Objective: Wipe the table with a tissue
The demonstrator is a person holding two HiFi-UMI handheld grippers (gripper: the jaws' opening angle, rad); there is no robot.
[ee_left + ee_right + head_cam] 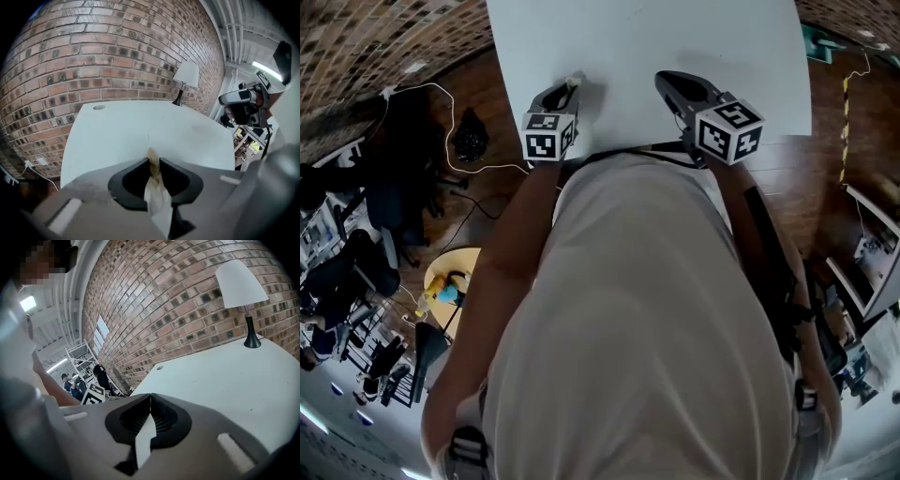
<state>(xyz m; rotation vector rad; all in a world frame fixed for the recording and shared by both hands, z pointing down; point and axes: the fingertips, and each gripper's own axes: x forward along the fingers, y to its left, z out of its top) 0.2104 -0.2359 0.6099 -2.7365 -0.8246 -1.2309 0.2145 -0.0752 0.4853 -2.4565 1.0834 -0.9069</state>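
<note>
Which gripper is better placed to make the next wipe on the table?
Left. The left gripper is clamped on the tissue, which points toward the white table. The right gripper is shut with nothing between its jaws.

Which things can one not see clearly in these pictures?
- Head view: the person's torso hides part of the table's near edge; the top edge cuts its far part.
- Left gripper view: the left gripper hides whether the tissue touches the table.
- Same view: the round spot on the table is too small to name.
</note>
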